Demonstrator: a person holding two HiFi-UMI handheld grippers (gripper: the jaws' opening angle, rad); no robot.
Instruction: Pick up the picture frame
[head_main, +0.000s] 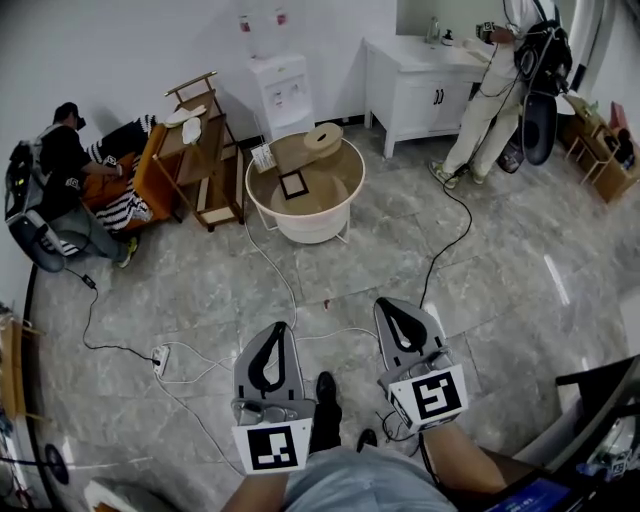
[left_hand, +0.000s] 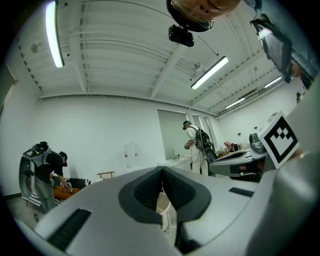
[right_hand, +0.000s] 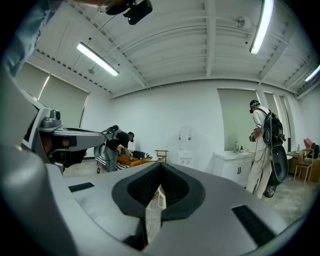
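Observation:
The picture frame (head_main: 293, 184), small with a dark border, lies flat on the wooden top of a round white table (head_main: 330, 225) at the middle far side of the head view. A round wooden disc (head_main: 323, 136) rests at that table's back edge. Both grippers hang low over the floor, well short of the table and side by side. My left gripper (head_main: 280, 328) is shut with nothing in it; its tips meet in the left gripper view (left_hand: 162, 170). My right gripper (head_main: 388, 303) is likewise shut and empty (right_hand: 161, 165). Part of the white table shows through each gripper's jaw gap.
Cables (head_main: 272, 262) and a power strip (head_main: 160, 358) trail over the tiled floor between me and the table. A wooden shelf cart (head_main: 205, 150), a water dispenser (head_main: 281, 92) and a white cabinet (head_main: 420, 85) stand behind. One person crouches at left (head_main: 60, 170), another stands at right (head_main: 495, 90).

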